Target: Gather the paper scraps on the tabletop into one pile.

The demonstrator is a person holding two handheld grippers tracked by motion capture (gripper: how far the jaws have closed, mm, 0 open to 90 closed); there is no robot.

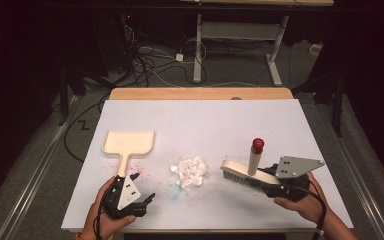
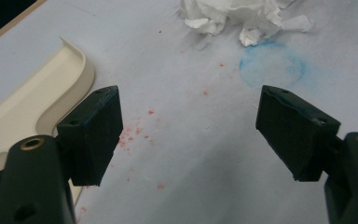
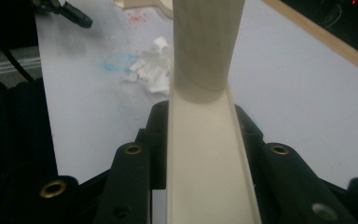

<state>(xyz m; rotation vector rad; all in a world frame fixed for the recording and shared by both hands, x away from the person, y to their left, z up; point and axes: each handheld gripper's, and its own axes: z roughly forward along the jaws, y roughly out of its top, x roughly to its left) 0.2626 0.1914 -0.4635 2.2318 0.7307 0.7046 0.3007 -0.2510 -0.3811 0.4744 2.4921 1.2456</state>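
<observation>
- Two grippers were at work over a white table (image 1: 280, 120), one in each of the person's hands at the near edge.
- The left gripper (image 1: 142, 187) sat low at the near left, held in the left hand (image 1: 111, 217), with its jaws spread wide and nothing between them; in the left gripper view (image 2: 189, 126) bare tabletop showed in the gap.
- A cream dustpan (image 1: 129, 142) lay flat on the table just beyond the left gripper, its handle pointing back toward the person; in the left gripper view its rim (image 2: 51, 88) sat just beside one jaw, and I cannot tell if they touched.
- The right gripper (image 1: 275, 184), held in the right hand (image 1: 305, 202), was clenched on a cream brush (image 1: 240, 174) by its back; in the right gripper view the brush's long cream body (image 3: 205, 158) ran between the jaws.
- The brush's bristles faced down onto the table, and its upright handle carried a red cap (image 1: 258, 145).
- A small heap of torn white paper scraps (image 1: 190, 171) lay between dustpan and brush, apart from both.
- A faint blue ring stain (image 2: 272, 65) marked the table just beside the scraps, on the near side.
- Red specks (image 2: 137, 130) were scattered on the surface near the dustpan's handle.
</observation>
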